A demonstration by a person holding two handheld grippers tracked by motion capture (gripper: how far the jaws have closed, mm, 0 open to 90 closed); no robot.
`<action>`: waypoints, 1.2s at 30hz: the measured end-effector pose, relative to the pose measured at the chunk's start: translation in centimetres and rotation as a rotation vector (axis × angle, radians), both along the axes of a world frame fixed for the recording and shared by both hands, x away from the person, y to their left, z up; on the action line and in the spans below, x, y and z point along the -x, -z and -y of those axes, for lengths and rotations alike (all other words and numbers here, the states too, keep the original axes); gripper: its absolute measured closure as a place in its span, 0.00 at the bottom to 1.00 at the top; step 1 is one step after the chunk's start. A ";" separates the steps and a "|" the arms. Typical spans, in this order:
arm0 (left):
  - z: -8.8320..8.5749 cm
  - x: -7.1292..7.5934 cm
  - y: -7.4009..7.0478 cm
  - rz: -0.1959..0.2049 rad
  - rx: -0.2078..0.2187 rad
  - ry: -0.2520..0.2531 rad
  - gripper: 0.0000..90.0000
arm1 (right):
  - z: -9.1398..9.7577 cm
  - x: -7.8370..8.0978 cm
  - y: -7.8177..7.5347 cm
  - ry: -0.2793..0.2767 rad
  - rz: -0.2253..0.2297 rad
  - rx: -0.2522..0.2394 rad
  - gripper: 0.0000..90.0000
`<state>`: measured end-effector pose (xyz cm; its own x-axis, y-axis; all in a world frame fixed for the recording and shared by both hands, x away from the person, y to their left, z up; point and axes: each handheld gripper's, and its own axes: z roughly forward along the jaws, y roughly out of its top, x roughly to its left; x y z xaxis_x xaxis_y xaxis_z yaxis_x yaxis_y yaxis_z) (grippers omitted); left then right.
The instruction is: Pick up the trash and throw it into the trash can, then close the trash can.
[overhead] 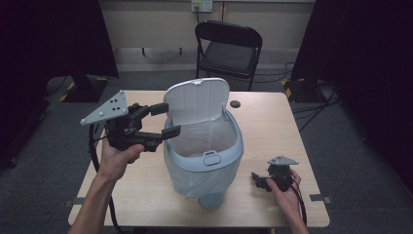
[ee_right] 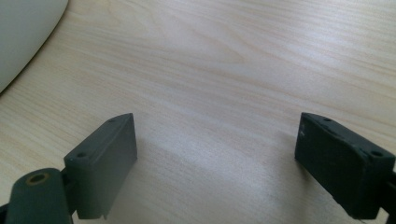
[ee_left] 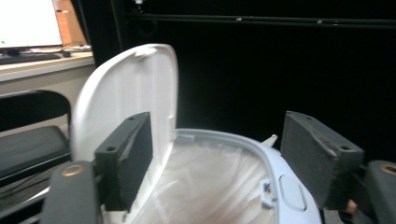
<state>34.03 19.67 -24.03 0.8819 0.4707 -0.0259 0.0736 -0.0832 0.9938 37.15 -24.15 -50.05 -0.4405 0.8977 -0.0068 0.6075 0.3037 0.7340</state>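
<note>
1. I count 1 bin [overhead: 204, 161] on the table [overhead: 272, 126], 1 lid [overhead: 197, 101], 1 liner bag [overhead: 207, 139] inside it, 2 hand-held grippers and 1 black chair [overhead: 229, 48] beyond the far edge.
2. The bin stands upright near the middle of the table, pale blue-grey, with its lid hinged up and leaning back toward the chair. The bag folds over the rim and hangs down the outside.
3. My left hand-held gripper [overhead: 165, 121] is raised at the bin's left side, jaws wide apart and holding nothing. From the high view 1 jaw sits beside the lid's lower edge and the other at the rim; I cannot tell if either touches.
4. My right hand-held gripper [overhead: 256, 179] rests low on the table to the bin's right, well apart from it, held by my right hand [overhead: 285, 192].
5. The left gripper view adds what the high view lacks: the lid's [ee_left: 135, 93] inner face close behind 1 jaw, the crinkled bag [ee_left: 210, 182] in the bin and a small latch [ee_left: 267, 193] on the rim [ee_left: 280, 172]. A monitor [ee_left: 25, 23] on a desk shows at the upper left.
6. The right gripper view shows both jaws spread wide over bare wood [ee_right: 210, 70], nothing between them, with a pale curved edge [ee_right: 23, 32] at the top left, probably the bin.
7. The bin's base is partly hidden by the hanging bag, and the room behind is too dark to read.
</note>
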 end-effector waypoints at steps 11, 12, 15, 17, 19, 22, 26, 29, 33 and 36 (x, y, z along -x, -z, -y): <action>-4.4 -0.5 2.6 -0.044 -0.010 -0.120 0.37 | 0.0 0.0 0.0 0.000 0.000 0.000 0.13; -4.8 -0.6 2.8 -0.047 -0.008 -0.130 0.37 | 0.0 0.0 0.0 0.000 0.000 0.000 0.13; -6.0 -0.8 3.5 -0.063 -0.002 -0.156 0.37 | 0.0 0.0 0.0 0.000 0.000 0.000 0.13; -6.4 -0.8 3.8 -0.071 -0.003 -0.170 0.37 | 0.0 0.0 0.0 0.000 0.000 0.000 0.13; -6.9 -1.0 4.2 -0.077 -0.008 -0.188 0.37 | 0.0 0.0 0.0 0.000 0.000 0.000 0.13; -7.5 -1.2 4.9 -0.093 -0.008 -0.211 0.36 | 0.0 0.0 0.0 0.000 0.000 0.000 0.13; -8.3 -1.7 5.9 -0.121 0.009 -0.210 0.36 | 0.0 0.0 0.0 0.000 0.000 0.000 0.13; -8.5 -2.4 6.5 -0.145 0.012 -0.240 0.35 | 0.0 0.0 0.0 0.000 0.000 0.000 0.13; -8.1 -3.6 6.5 -0.171 0.023 -0.243 0.36 | 0.0 0.0 0.0 0.000 -0.001 0.000 0.13; -7.4 -4.4 5.7 -0.176 0.022 -0.248 0.38 | 0.0 0.0 0.0 -0.001 -0.001 0.000 0.12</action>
